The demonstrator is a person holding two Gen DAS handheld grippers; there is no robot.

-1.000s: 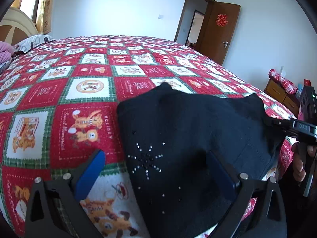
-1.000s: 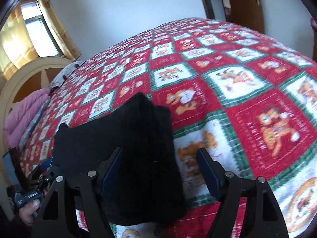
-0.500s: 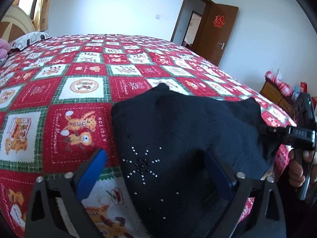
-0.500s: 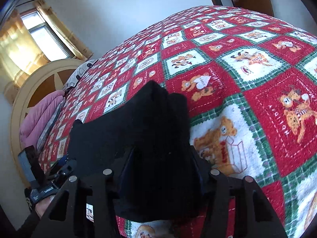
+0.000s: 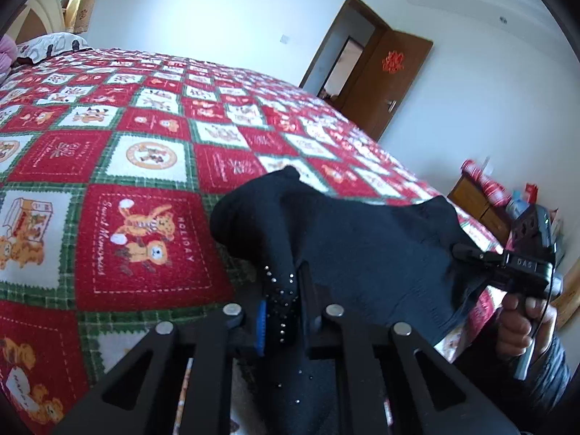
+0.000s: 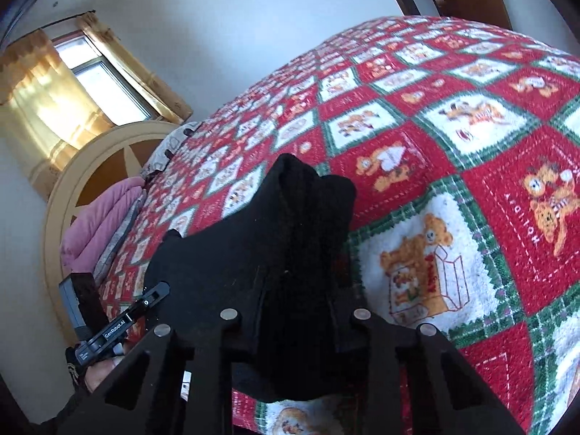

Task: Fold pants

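Both grippers clamped on the black pants (image 5: 362, 253): your left gripper (image 5: 282, 311) pinches the beaded edge, right gripper (image 6: 297, 311) the other near corner. Pants lie bunched on the bed (image 5: 145, 253). Risk: uneven lifting could skew the fold or slip thin fabric.

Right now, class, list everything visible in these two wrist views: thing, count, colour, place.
pants: one, black, beaded, on the near bed edge
quilt: one, red, white and green, covering the bed
headboard: one, cream, by the window
pink bedding: one pile, against the headboard
door: one, brown, open
left gripper: black, shut on pants
right gripper: black, shut on pants
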